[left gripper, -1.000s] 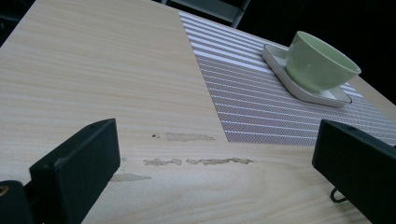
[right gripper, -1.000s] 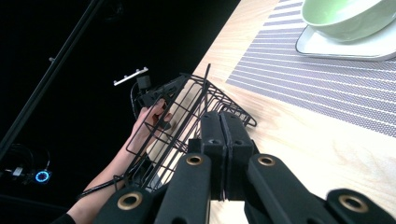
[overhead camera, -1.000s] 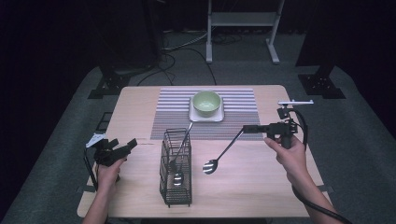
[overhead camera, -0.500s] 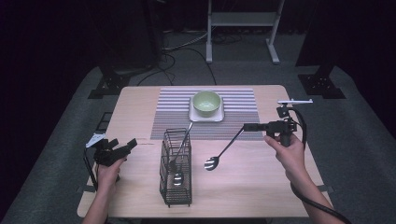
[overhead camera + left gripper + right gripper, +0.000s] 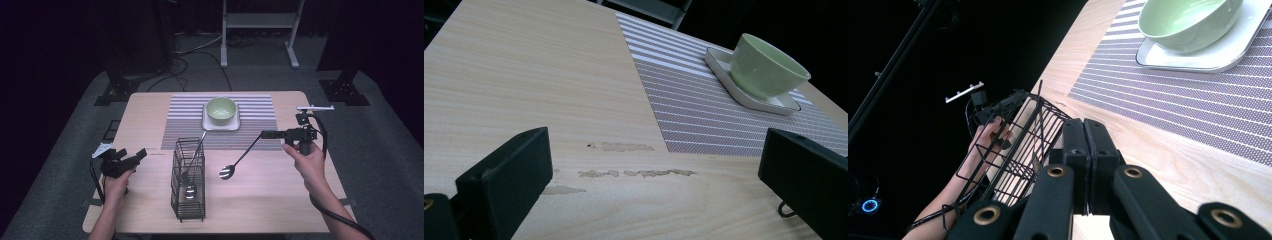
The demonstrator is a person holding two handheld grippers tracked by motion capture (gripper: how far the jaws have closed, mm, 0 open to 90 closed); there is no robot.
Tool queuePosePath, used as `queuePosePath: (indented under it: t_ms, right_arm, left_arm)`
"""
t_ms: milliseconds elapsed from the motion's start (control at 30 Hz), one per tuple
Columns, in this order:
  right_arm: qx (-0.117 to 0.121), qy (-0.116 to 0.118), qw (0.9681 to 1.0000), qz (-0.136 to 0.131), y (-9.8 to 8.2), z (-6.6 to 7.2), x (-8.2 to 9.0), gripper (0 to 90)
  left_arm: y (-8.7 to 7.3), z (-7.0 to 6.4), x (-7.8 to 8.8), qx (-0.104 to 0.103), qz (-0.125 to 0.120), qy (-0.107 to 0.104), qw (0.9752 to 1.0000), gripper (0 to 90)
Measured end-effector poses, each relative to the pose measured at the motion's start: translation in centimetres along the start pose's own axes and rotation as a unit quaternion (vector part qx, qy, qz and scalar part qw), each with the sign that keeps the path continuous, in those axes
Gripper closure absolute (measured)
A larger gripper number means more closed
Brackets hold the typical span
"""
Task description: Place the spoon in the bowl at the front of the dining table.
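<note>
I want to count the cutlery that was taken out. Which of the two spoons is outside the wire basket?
The spoon in the right tool, held by its handle end over the table. The other spoon stands inside the basket, leaning on its rim.

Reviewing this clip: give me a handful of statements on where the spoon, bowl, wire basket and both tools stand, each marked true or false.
1. The right tool is shut on the handle of the black-handled metal spoon. True.
2. The pale green bowl sits directly on the bare wood table. False: it sits on a white square plate on the striped grey placemat.
3. The left tool has its jaws apart with nothing between them. True.
4. The black wire basket holds no utensils. False: one utensil stands in it, leaning.
5. The spoon lies inside the bowl. False: its head is over the table, right of the basket.
</note>
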State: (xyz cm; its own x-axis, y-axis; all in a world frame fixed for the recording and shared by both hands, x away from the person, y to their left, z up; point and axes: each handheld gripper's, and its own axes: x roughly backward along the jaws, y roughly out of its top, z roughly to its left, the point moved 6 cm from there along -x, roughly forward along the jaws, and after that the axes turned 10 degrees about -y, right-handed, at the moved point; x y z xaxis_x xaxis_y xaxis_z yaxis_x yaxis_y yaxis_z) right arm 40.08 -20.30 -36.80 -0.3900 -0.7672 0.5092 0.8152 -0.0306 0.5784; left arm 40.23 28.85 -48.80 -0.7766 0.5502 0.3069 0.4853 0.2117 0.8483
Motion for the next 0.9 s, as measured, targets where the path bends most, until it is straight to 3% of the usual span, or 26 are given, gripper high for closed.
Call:
queuePosePath:
  t_ms: [900]
  right_arm:
    - [0.000, -0.021, 0.9998, -0.005, 1.7, -0.6, -1.4, 89.0]
  left_arm:
    - [0.1, 0.1, 0.1, -0.002, 0.000, 0.000, 1.0000, 0.0]
